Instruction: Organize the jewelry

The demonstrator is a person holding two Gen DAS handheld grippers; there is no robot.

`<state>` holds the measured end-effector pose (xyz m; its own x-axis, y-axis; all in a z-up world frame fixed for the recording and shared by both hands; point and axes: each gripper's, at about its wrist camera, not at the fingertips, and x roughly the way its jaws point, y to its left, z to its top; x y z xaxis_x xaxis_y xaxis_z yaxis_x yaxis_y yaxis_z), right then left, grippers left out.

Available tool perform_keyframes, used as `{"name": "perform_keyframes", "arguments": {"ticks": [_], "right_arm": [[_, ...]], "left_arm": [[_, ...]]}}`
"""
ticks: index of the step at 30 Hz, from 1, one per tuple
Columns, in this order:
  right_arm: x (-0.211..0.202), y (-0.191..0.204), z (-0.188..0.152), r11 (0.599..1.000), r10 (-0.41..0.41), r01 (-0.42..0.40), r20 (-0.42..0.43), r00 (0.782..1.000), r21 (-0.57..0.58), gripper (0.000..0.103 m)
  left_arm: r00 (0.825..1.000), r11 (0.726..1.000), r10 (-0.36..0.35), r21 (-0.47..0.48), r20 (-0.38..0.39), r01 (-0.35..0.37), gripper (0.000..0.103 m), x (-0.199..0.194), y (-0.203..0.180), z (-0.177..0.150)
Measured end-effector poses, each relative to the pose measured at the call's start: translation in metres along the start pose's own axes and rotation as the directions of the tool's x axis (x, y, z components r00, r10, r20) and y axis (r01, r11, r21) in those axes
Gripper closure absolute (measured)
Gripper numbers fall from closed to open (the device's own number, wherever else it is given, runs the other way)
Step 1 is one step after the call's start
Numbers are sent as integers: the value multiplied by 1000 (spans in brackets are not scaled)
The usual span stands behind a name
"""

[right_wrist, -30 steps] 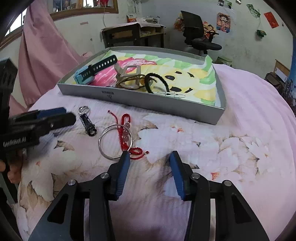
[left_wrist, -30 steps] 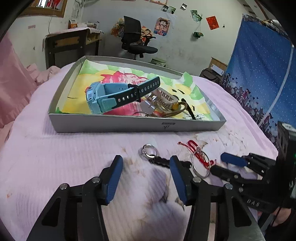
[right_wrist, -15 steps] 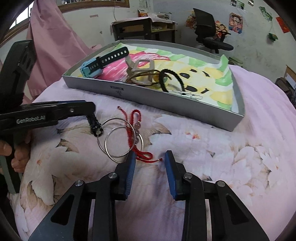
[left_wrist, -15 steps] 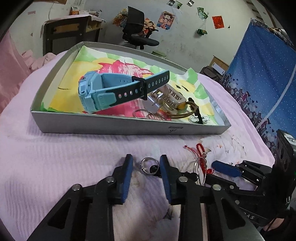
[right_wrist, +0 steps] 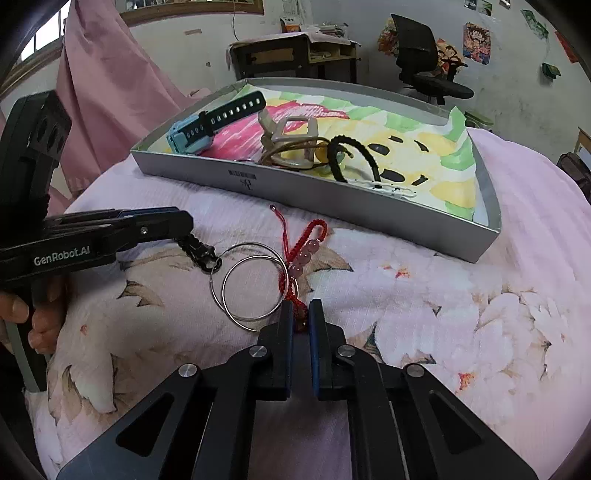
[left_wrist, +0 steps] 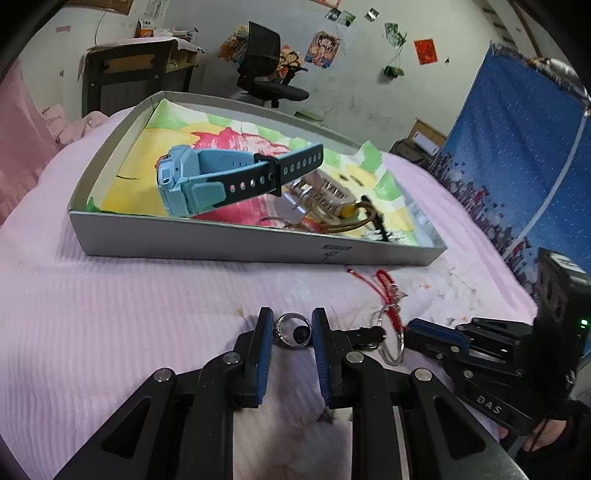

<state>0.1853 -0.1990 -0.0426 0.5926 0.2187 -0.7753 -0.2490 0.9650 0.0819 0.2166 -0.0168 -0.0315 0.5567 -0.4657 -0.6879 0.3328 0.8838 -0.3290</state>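
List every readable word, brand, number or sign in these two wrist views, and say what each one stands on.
"GenRobot.AI" – on the side of the left gripper, seen from the right wrist view.
"DAS" – on the body of the right gripper, seen from the left wrist view.
Dark label and mark on the near wall of the grey tray – too small to read.
Wall posters and box on the desk – text too blurred to read.

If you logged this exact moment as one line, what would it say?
left gripper: closed around black keychain's small ring | right gripper: pinching red braided cord bracelet | grey cardboard tray: holds blue watch
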Motion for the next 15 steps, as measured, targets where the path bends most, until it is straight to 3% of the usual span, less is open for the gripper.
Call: {"name": "perform_keyframes", "arguments": {"ticks": [6,15], "right_arm": [[-11,-7,0,999,-16,14,49,999,40,96],[-19,-11,3,998,-22,16,103,994,59,97]], "left_arm": [[997,996,-73,-43,33,74,83,-7,7,-1],[994,998,-59,15,90,58,83,-17,-4,-3]]}}
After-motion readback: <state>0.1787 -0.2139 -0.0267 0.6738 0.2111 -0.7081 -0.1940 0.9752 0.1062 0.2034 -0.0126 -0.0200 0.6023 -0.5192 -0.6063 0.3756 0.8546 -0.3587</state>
